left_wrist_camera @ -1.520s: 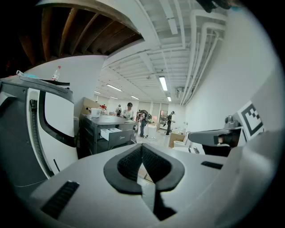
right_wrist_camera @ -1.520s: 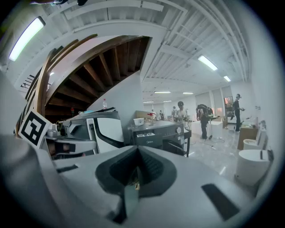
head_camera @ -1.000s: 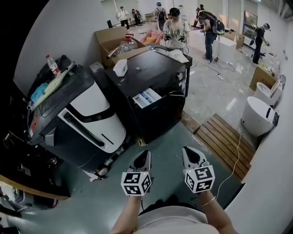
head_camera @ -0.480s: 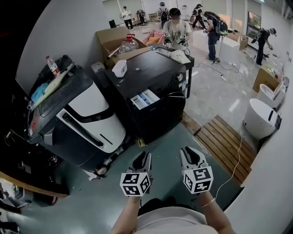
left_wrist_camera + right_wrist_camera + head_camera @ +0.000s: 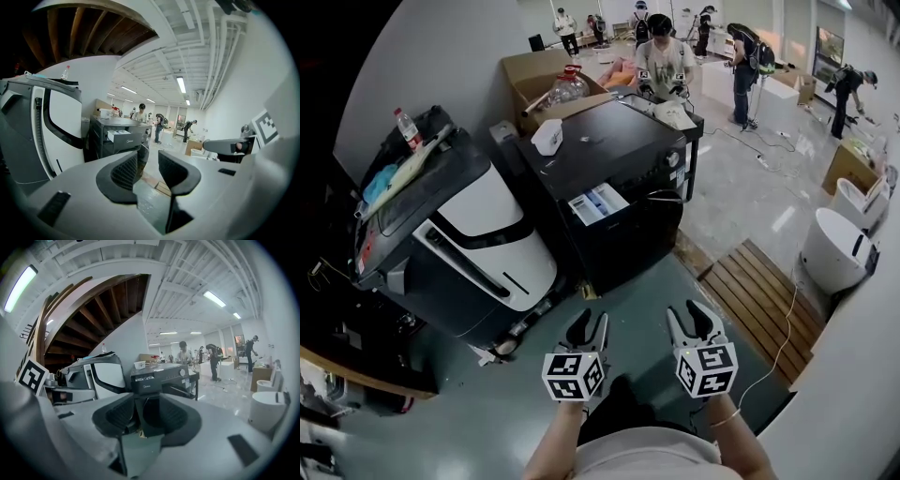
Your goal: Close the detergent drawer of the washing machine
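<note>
The black washing machine (image 5: 614,155) stands some way ahead of me, and its white detergent drawer (image 5: 598,202) sticks out of the front at the upper left. My left gripper (image 5: 586,326) and right gripper (image 5: 692,319) hover side by side over the floor, well short of the machine. The jaws of both are opening, with nothing between them. In the left gripper view the drawer (image 5: 118,135) shows beyond the left gripper (image 5: 151,157). In the right gripper view the washing machine (image 5: 161,376) sits straight ahead of the right gripper (image 5: 140,413).
A large grey-and-white machine (image 5: 459,234) leans at the left of the washer. A white cup (image 5: 547,136) stands on the washer's top and a cardboard box (image 5: 539,80) behind it. A wooden pallet (image 5: 764,295) and white round appliances (image 5: 844,248) lie right. Several people (image 5: 661,56) stand at the back.
Both grippers' jaws have gone from shut to parted. Both hands have dropped a little lower in the head view.
</note>
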A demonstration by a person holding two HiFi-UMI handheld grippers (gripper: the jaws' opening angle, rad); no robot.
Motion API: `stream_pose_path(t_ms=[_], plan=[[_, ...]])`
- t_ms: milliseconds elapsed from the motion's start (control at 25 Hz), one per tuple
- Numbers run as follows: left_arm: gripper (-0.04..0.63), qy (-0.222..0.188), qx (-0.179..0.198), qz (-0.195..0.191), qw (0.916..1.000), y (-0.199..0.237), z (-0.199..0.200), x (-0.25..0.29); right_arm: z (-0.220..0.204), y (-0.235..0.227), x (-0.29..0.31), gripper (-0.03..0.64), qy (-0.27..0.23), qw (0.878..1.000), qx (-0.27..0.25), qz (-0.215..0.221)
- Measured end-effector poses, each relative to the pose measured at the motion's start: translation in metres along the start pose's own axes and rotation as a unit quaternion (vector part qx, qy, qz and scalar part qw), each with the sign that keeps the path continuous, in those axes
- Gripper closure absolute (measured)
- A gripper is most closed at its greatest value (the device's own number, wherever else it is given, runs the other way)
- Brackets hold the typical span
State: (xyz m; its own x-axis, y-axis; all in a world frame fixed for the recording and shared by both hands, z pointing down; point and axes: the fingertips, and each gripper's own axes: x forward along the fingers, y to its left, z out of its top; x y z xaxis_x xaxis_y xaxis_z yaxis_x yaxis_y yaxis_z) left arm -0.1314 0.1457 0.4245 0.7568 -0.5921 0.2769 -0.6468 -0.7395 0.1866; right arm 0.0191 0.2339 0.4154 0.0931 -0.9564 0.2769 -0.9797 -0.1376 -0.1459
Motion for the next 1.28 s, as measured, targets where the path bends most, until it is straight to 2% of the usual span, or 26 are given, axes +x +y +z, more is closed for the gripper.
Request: stream_pose_path(t_ms=[440, 880, 1280], plan=[[0.453, 0.009, -0.011, 0.022, 0.9997, 0.045, 0.008, 0.055, 0.003, -0.015, 0.065, 0.459, 0.023, 1.000, -0.001, -0.003], [0.422, 0.024, -0.019, 0.033, 0.9990, 0.107, 0.027, 0.138, 0.024, -0.033, 0.164, 0.459, 0.041, 0.999, 0.002, -0.011], [0.408, 0.030, -0.030, 0.020, 0.9989, 0.149, 0.047, 0.199, 0.052, -0.047, 0.242, 0.459, 0.049, 0.998, 0.000, -0.029]])
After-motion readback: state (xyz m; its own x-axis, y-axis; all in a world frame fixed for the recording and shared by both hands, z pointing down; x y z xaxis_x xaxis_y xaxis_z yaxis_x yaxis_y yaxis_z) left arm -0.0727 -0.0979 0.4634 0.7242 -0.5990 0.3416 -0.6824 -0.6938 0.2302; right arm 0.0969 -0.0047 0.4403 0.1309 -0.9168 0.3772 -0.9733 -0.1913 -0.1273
